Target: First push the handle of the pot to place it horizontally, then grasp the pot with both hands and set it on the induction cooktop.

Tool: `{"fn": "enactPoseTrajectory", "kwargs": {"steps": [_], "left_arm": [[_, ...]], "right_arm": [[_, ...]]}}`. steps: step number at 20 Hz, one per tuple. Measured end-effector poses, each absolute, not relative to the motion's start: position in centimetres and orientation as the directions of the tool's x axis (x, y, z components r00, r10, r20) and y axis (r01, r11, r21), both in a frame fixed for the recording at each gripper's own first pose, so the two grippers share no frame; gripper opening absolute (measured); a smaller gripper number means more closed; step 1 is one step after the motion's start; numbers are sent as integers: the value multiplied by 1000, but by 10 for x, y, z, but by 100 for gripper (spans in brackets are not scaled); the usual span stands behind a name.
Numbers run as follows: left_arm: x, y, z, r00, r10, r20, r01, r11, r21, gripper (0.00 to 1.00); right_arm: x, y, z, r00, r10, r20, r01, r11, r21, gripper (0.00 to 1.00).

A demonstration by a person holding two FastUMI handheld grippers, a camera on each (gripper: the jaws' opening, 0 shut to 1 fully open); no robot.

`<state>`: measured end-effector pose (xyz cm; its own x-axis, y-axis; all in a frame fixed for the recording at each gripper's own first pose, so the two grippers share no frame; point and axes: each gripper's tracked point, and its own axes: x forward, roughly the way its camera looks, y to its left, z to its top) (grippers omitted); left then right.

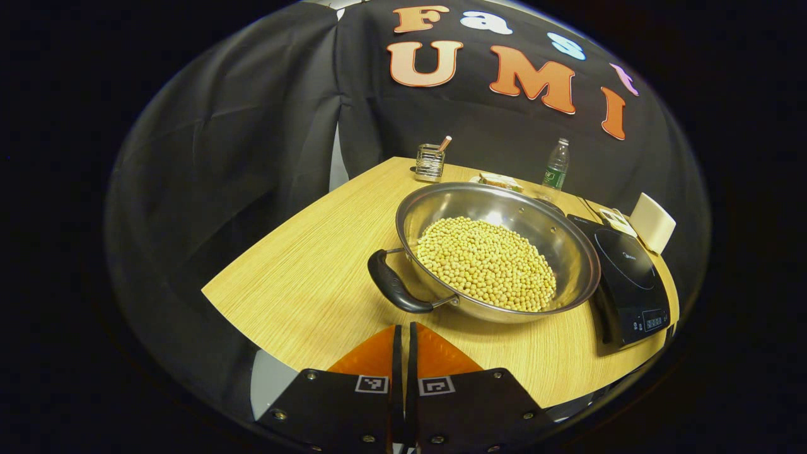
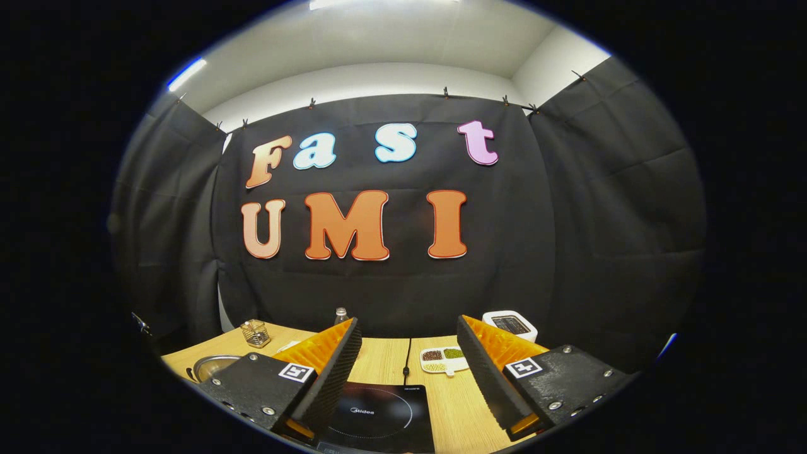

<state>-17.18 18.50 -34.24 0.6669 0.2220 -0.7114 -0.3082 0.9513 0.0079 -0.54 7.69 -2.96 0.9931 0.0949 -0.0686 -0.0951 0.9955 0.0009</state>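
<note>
Steel pot (image 1: 498, 252), one, beside one cooktop (image 1: 630, 277); left gripper (image 1: 404, 353) fingers closed, right gripper (image 2: 408, 359) fingers apart.

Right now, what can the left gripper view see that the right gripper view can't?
Left gripper view: beans inside the pot, its handle, and the left tool, shut. Right gripper view: the ceiling and the right tool, open. Both: pot, cooktop, bottle, table.

Bright overhead ceiling light (image 2: 378, 5); sharp focus, edges strongly bent, perhaps slightly soft.
</note>
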Motion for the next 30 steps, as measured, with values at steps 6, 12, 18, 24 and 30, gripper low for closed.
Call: {"fn": "enactPoseTrajectory", "kwargs": {"steps": [6,12,18,24,30], "left_arm": [[-158,194,-337,680,229,-697,-306,952,15,2],[-150,209,-339,665,258,-701,-309,949,56,2],[-130,234,-341,672,268,-690,-314,947,62,2],[-114,250,-344,691,248,-679,-296,954,47,2],[-100,264,-345,698,223,-681,-271,962,37,1]], "right_arm": [[-4,81,-28,993,93,-67,-94,996,-11,95],[0,79,-29,994,78,-73,-79,997,-5,95],[-1,73,-28,996,48,-72,-48,999,-3,95],[-2,78,-31,996,39,-79,-41,999,-16,95],[-2,90,-34,995,49,-85,-51,999,-14,95]]}}
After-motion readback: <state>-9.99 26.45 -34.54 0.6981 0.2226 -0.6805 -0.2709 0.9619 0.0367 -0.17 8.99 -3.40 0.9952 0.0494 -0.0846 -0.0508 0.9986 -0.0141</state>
